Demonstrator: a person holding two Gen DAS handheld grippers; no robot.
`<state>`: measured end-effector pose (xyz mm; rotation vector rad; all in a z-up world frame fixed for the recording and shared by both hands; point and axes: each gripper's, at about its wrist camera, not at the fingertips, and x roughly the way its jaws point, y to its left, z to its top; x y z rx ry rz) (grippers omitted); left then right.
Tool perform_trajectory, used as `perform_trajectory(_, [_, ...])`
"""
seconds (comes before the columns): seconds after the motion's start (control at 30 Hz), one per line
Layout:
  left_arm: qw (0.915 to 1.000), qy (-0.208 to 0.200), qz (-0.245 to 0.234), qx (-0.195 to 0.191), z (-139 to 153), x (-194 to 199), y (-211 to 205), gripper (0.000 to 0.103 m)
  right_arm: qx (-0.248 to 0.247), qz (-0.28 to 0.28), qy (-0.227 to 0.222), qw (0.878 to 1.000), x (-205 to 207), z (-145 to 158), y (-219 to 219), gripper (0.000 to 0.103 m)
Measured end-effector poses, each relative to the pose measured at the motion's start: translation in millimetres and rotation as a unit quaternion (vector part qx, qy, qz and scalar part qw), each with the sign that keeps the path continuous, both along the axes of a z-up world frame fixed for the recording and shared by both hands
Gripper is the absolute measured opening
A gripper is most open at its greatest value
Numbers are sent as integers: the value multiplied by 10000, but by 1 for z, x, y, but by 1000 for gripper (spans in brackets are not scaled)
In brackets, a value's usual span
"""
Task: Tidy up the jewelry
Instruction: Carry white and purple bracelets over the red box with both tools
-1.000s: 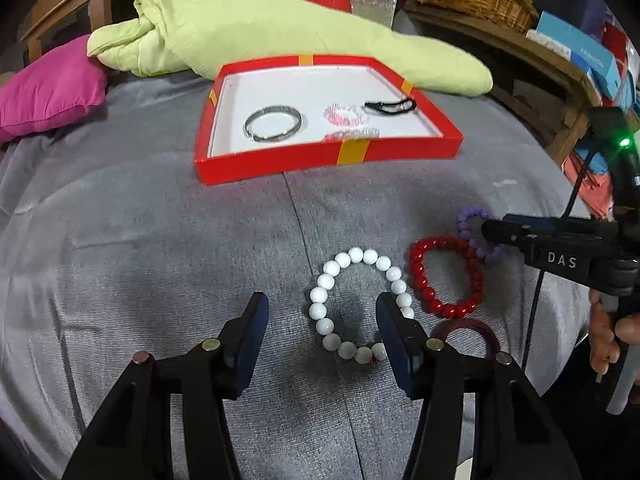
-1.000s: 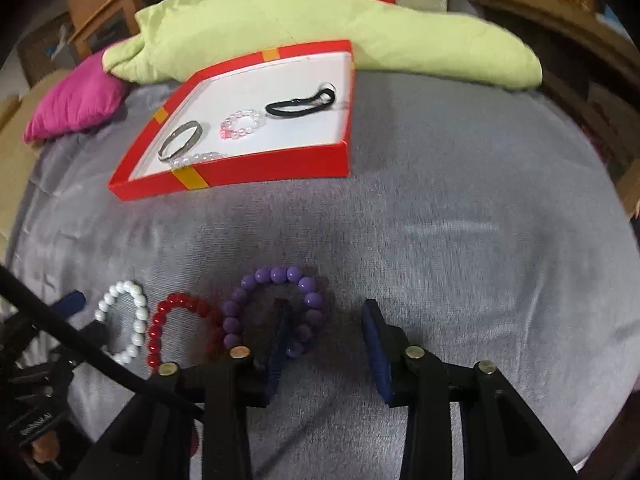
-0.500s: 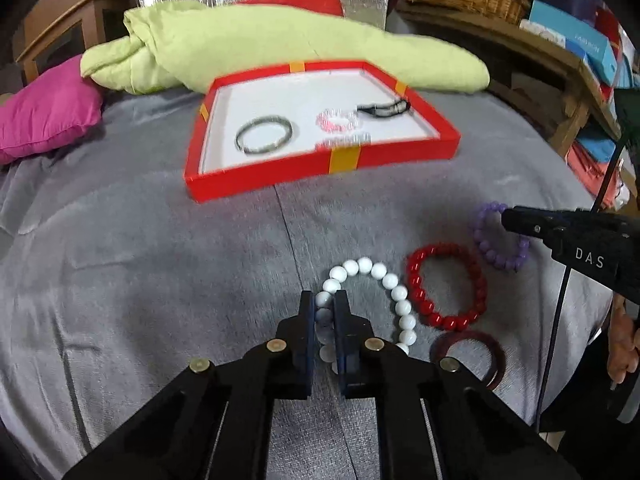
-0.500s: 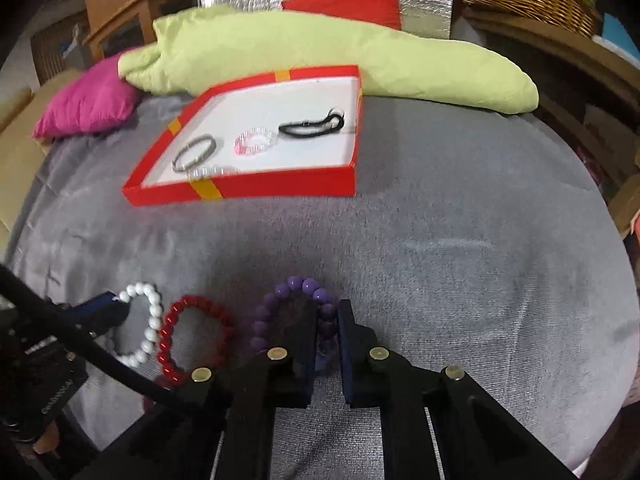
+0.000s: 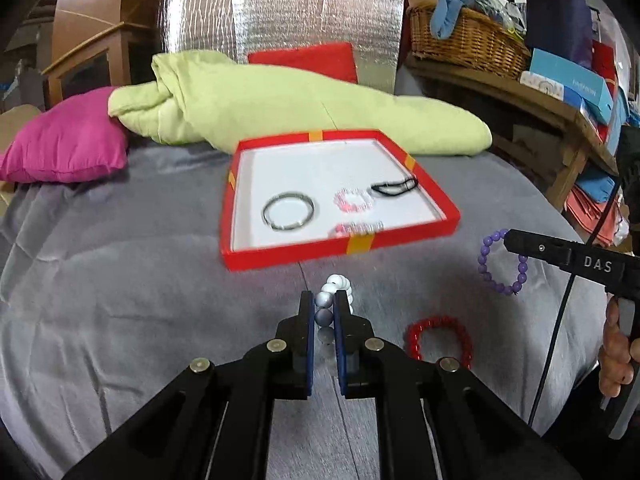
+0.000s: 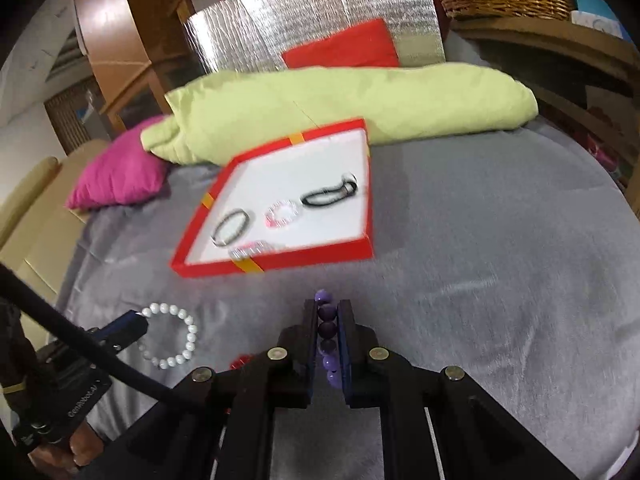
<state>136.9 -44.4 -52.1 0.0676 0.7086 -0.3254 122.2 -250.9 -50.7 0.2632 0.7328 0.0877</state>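
Note:
My left gripper (image 5: 323,304) is shut on a white bead bracelet (image 5: 335,285) and holds it above the grey cloth; it also shows in the right wrist view (image 6: 172,338). My right gripper (image 6: 328,312) is shut on a purple bead bracelet (image 6: 328,322), which hangs from it in the left wrist view (image 5: 502,264). A red bead bracelet (image 5: 438,340) lies on the cloth. The red box (image 5: 280,254) with a white floor holds a metal bangle (image 5: 288,212), a pink bead bracelet (image 5: 354,201) and a black hair tie (image 5: 394,187).
A green quilt (image 5: 280,104) and a pink cushion (image 5: 68,148) lie behind the box. A wooden shelf (image 5: 560,112) with a wicker basket (image 5: 468,40) stands at the right. Grey cloth (image 6: 500,280) spreads to the right of the box.
Both grippers closed on their bracelets, white on the left and purple on the right, and lifted them off the cloth. The box now looks nearer.

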Motion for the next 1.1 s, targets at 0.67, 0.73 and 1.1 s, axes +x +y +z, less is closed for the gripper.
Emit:
perform_trajectory(0.67, [9994,-331,14,-105,30,82,-15,10,359,29,-296,9989,77,20,0,11])
perform_trajectory(0.73, [9994,-324,33,-106,30,96,-18,10,415,0,-217,9989,87,17,-2,11])
perform_trajectory(1.1, [9996,-212,67,-167,14,179,-41,10,381,50,144,9992,124,-6,1,11])
